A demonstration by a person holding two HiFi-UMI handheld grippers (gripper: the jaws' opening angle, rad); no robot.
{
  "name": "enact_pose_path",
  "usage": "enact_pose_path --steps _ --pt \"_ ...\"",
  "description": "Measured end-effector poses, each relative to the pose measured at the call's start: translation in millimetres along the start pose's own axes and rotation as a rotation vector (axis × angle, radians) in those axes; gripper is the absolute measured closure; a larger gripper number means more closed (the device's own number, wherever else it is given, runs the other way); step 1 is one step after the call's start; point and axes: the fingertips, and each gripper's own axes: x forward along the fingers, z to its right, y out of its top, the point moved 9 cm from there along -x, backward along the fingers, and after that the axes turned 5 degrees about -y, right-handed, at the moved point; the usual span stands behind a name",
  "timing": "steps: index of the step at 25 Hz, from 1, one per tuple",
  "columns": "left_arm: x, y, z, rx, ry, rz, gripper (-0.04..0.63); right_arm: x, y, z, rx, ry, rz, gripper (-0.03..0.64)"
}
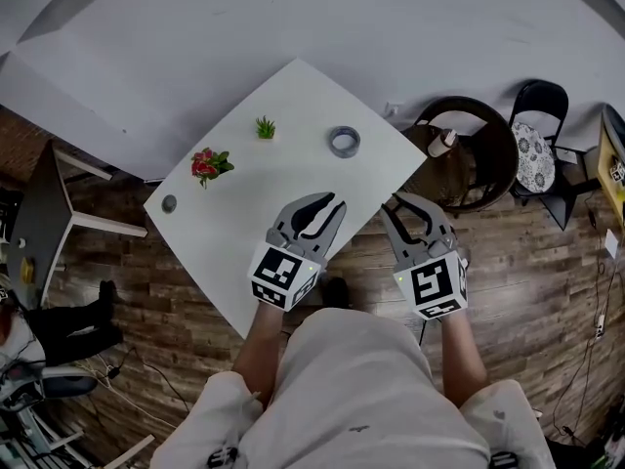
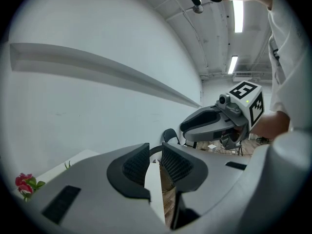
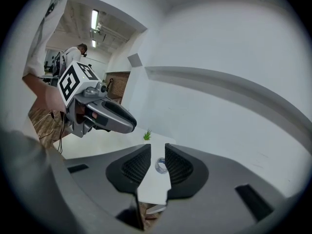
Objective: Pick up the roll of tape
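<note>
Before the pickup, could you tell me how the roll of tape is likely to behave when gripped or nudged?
The roll of tape lies flat on the white table, so it probably won't roll unless tipped. It is a small hollow ring, so likely light and fairly stiff. A nudge may just slide it.

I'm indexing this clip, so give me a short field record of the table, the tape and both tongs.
table: white, seen corner-on
roll of tape: grey, lying flat near the far right edge, untouched
left tongs: open, empty, over the table's near part
right tongs: open, empty, just off the table's right edge, aimed toward the tape
other items: green plant, red flowers, small grey round thing
</note>
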Motion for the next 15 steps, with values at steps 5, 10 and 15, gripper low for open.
enact_pose_path --steps 5,10,15 --pt "1 -5 -15 0.0 -0.019 -0.002 0.49 12 3 -6 0.011 0.0 -0.016 0.496" --pt "1 -14 -22 -0.021 -0.027 -0.011 0.483 18 -1 -12 0.023 0.01 -0.044 0.476" --pt "1 -27 -25 -0.049 -0.039 -0.038 0.479 23 -5 -18 0.037 0.021 -0.077 0.466"
